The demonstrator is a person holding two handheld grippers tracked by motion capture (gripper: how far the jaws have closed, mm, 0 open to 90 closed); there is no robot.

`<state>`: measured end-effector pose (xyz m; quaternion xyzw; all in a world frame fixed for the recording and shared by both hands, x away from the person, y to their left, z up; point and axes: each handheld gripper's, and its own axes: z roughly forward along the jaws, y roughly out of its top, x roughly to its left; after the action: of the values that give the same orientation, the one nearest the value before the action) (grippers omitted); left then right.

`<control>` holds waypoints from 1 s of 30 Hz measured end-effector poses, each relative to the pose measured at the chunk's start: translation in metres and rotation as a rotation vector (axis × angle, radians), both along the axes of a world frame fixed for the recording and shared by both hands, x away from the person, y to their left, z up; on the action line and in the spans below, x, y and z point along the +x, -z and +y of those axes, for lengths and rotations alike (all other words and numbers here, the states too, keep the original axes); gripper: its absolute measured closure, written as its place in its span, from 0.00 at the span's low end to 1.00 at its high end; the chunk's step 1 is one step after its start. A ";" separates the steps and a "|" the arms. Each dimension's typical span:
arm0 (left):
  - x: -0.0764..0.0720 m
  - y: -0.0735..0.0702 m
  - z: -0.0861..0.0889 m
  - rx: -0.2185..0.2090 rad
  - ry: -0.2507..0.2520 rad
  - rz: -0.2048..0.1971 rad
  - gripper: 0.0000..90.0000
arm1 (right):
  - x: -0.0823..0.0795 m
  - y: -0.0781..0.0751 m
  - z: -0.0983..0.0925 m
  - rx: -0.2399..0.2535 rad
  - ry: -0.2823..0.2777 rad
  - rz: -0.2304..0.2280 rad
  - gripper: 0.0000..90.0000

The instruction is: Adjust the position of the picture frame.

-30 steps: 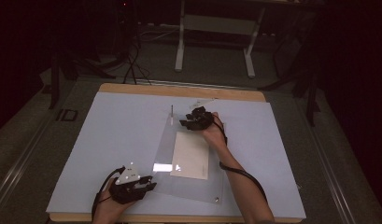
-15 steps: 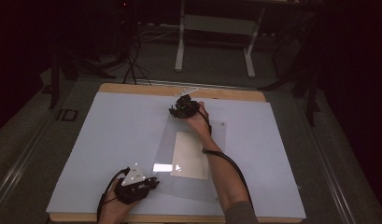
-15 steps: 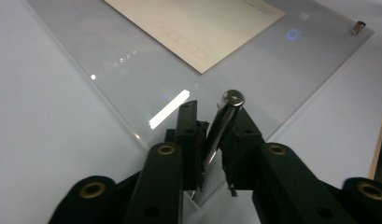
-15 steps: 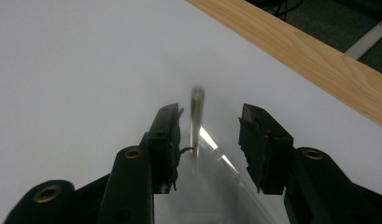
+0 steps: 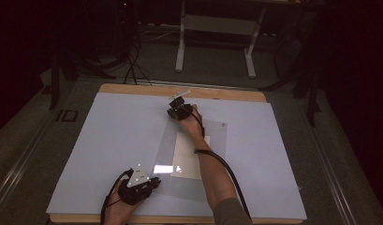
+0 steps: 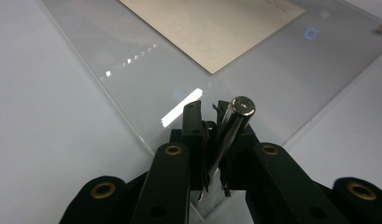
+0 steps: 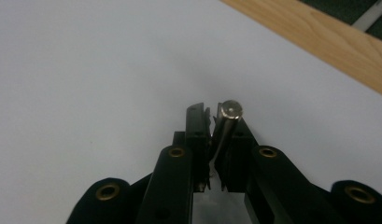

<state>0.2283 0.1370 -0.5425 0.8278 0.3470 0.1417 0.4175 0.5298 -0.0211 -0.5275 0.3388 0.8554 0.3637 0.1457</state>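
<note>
Both claws have just been closing. The left claw (image 6: 207,109) grips the clear sheet (image 5: 217,136) at its 7 o'clock corner. The right claw (image 7: 212,114), newly moved to 11 o'clock, apparently pinches there. The sheet lies mid-counter (image 5: 109,140) and looks ready to lift.

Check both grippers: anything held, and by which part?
Each gripper is shut on a corner of the clear sheet on the table: the left gripper on its near corner, the right gripper on its far corner.

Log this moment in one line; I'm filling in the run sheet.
left tongs: jaws just closed on near pin, at corner of clear sheet | right tongs: jaws just closed on far pin, over white table
</note>
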 end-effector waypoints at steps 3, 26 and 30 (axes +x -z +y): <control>-0.001 -0.001 -0.002 0.019 -0.001 -0.009 0.93 | 0.001 0.001 0.000 0.014 0.009 0.008 0.94; -0.002 -0.001 -0.001 0.004 -0.024 -0.023 0.94 | 0.000 -0.006 0.005 -0.092 -0.017 -0.001 0.94; -0.001 -0.007 0.004 -0.029 -0.046 -0.036 0.94 | 0.001 -0.013 0.000 -0.083 0.000 0.003 0.94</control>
<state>0.2272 0.1412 -0.5359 0.8105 0.3606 0.1612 0.4325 0.5304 -0.0208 -0.5148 0.3331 0.8699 0.3275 0.1585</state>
